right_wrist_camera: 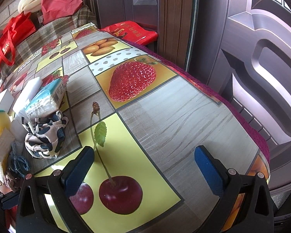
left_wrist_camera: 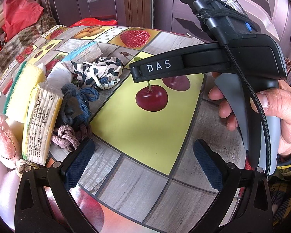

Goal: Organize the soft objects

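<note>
Fruit-print tablecloth (left_wrist_camera: 145, 116) covers the table, dark wooden door panels behind, red bag (left_wrist_camera: 21, 11) far left on a plaid seat. Left wrist view: left gripper (left_wrist_camera: 143, 165) hangs over the yellow cherry tile, fingers spread wide, nothing between them. Soft items bunched along the left side: spotted scarf (left_wrist_camera: 99, 71) crumpled by a teal tissue pack (left_wrist_camera: 83, 52), yellow-green sponge (left_wrist_camera: 23, 85), yellow tissue pack (left_wrist_camera: 40, 124) upright-tilted against it, blue cord bundle (left_wrist_camera: 79, 104) touching the pack, mauve knotted cord (left_wrist_camera: 69, 136) just beside the left finger, pink fluffy keychain (left_wrist_camera: 2, 136) at frame edge. Right gripper body, marked DAS, crosses the upper right, held in a hand (left_wrist_camera: 271, 112); its tips are out of this frame.

Right wrist view: right gripper (right_wrist_camera: 145, 170) above the cherry print, fingers wide apart, empty. Spotted scarf (right_wrist_camera: 44, 136) left of it, well apart, teal tissue pack (right_wrist_camera: 46, 99) touching behind it, white foam blocks (right_wrist_camera: 31, 89) further back. Red bag (right_wrist_camera: 133, 33) past the table's far edge.
</note>
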Tool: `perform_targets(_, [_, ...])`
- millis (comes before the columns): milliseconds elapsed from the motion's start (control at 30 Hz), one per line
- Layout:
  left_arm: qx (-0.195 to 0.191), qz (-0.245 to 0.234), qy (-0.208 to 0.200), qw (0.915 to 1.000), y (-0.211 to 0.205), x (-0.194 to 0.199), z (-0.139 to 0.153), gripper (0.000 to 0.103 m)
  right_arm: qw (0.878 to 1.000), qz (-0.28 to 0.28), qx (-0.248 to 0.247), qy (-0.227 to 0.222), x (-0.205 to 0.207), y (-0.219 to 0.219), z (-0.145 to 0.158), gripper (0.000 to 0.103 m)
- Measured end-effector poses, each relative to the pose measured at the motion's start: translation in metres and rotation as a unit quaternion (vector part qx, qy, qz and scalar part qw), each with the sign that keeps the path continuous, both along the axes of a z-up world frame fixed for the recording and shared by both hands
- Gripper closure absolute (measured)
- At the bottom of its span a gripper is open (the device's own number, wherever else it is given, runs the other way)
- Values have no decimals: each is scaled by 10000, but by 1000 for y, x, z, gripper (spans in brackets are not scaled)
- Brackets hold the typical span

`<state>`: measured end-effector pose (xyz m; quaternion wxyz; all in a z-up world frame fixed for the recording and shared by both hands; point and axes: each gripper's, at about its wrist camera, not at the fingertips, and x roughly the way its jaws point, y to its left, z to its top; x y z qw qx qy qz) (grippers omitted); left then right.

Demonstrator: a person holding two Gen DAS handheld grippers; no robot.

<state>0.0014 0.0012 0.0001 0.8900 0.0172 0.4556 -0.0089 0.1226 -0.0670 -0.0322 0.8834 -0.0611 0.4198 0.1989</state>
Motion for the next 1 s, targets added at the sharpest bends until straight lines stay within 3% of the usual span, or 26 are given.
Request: perform_targets(1000, [3,0,0,10000,0,0,0,1,10000,75,13,0,0,-1,2,0])
